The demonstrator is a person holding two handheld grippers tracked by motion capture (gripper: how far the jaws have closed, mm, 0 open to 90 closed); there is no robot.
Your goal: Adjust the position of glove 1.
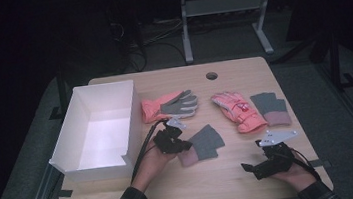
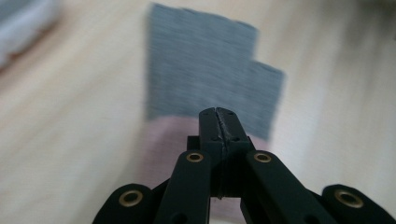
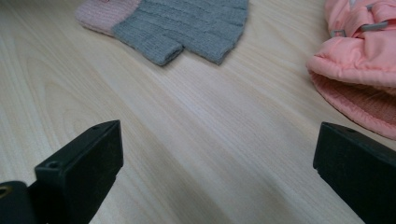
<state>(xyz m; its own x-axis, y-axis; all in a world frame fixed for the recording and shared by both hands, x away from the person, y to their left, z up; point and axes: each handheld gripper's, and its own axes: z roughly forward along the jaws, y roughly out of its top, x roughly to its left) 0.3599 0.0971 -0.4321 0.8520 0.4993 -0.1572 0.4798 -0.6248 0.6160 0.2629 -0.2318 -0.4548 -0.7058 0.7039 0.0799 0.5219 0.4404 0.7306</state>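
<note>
Left gripper view showed my left gripper (image 2: 218, 113) pinching the grey mitten (image 2: 205, 70); lifting toward the box (image 1: 98, 128) seemed next. My right gripper (image 3: 215, 172) gaped wide.

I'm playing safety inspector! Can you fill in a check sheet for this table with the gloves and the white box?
Surface: wooden table, round hole at the far edge.
Job's things: grey-pink knit mitten in the left gripper; its twin at right; two orange gloves; white box, empty.
Clutter: nothing seen.
Grippers: left gripper shut on the mitten's pink cuff; right gripper open over bare wood.
Cables: black cable beside the box.
Surroundings: dark floor, grey table frame behind.
</note>
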